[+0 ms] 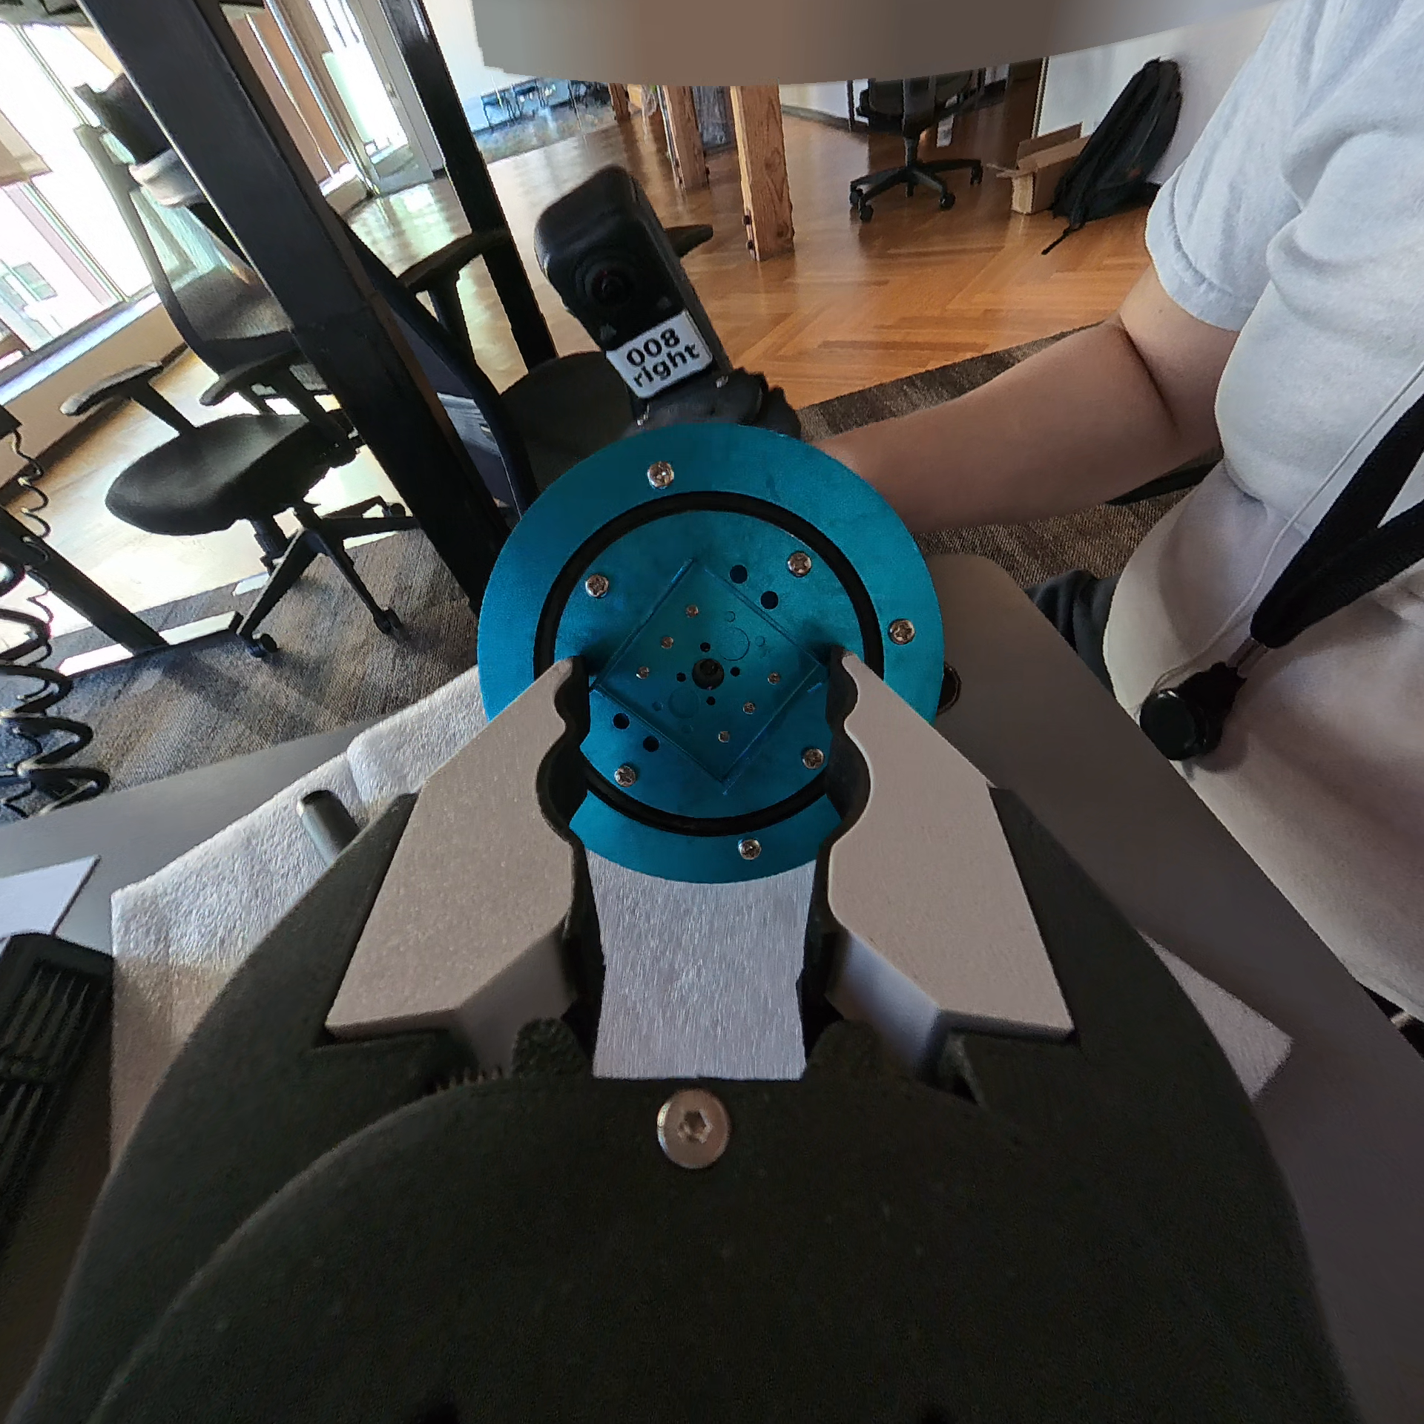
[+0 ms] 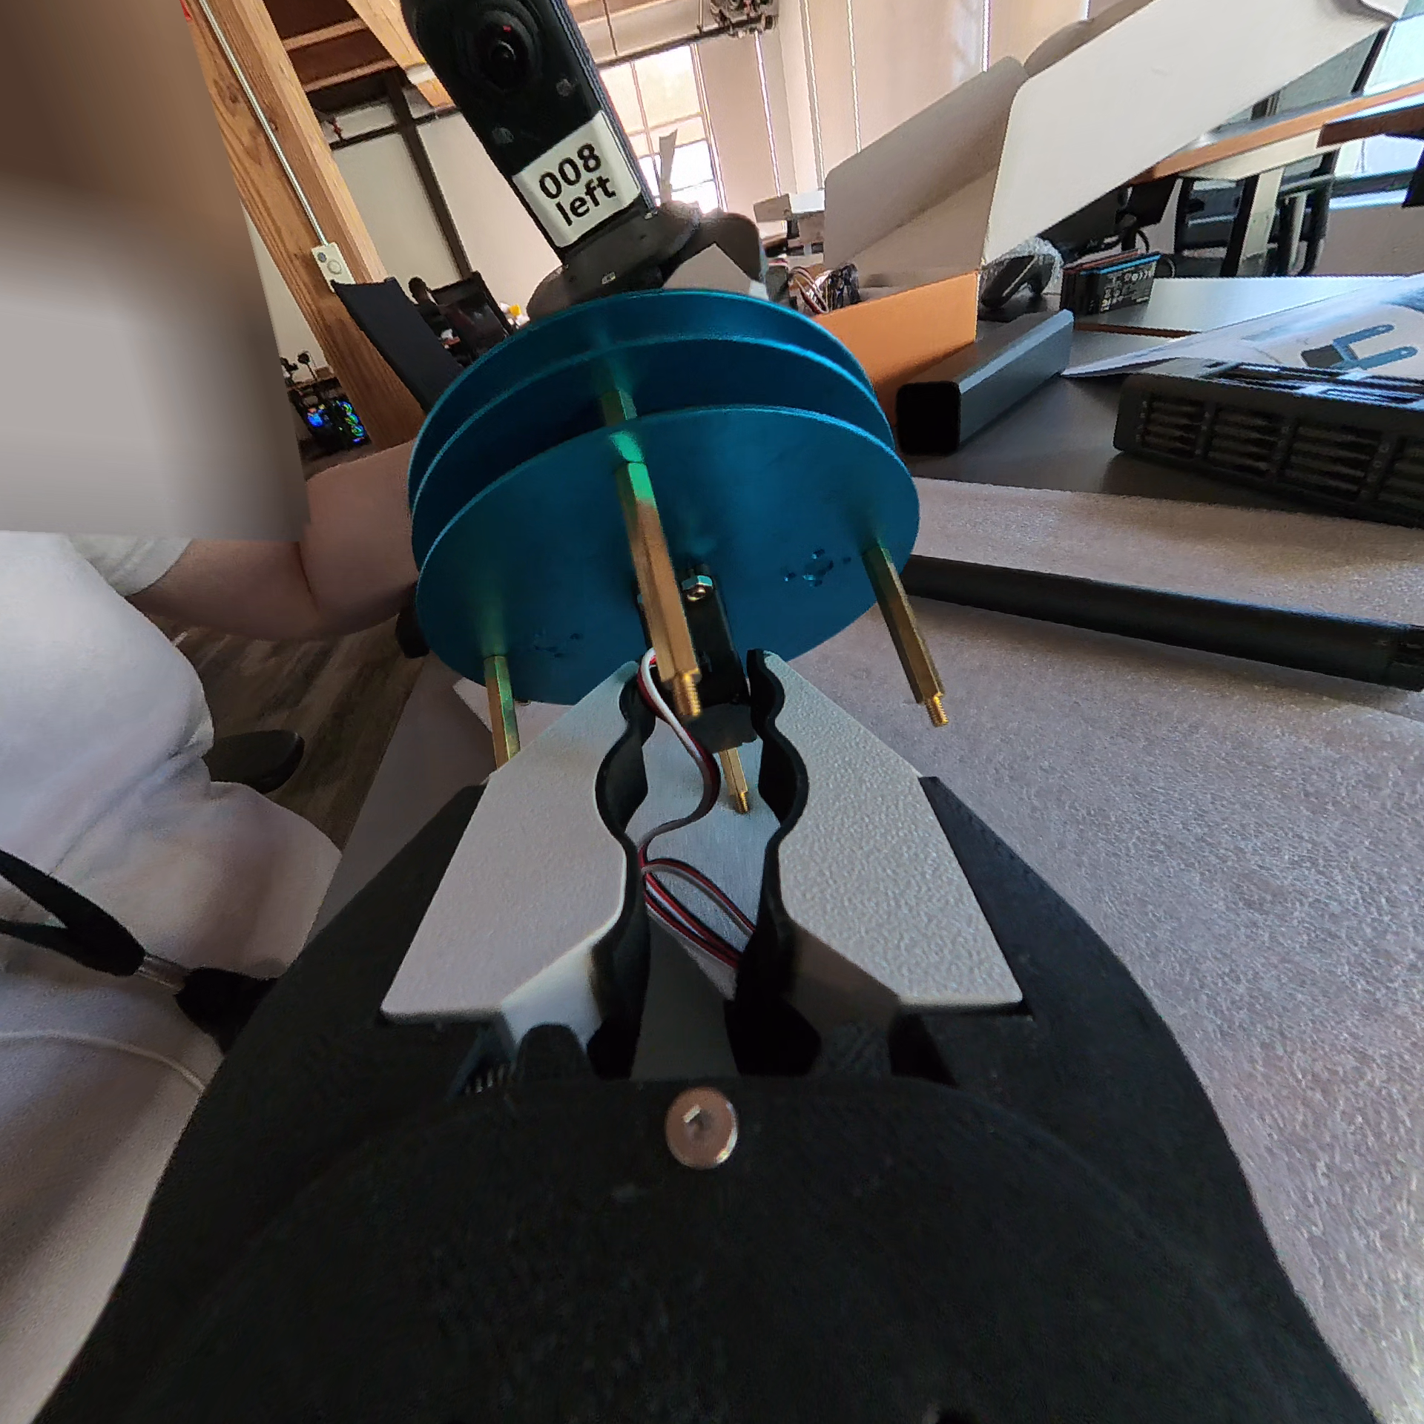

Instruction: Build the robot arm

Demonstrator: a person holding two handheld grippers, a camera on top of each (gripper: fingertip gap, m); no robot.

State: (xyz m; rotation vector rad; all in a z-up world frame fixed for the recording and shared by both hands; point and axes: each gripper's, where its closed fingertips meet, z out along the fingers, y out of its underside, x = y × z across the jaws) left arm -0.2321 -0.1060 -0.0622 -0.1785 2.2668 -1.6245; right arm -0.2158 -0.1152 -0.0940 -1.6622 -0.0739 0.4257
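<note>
A blue metal disc assembly is held in the air between both grippers. It has three stacked round plates joined by brass standoffs. My left gripper is shut on the raised square plate at the centre of its screwed face. My right gripper is shut on a black servo on the opposite face; the servo's red, white and black wire loops between the fingers. Each view shows the other gripper's camera behind the discs, in the left wrist view and in the right wrist view.
A grey table lies below. On it are a white foam sheet, a black slotted case, a black tube, a grey-blue bar and an open cardboard box. A person in a white shirt holds the grippers. Office chairs stand beyond. The tips of one gripper are about 4 cm away from the tips of the other.
</note>
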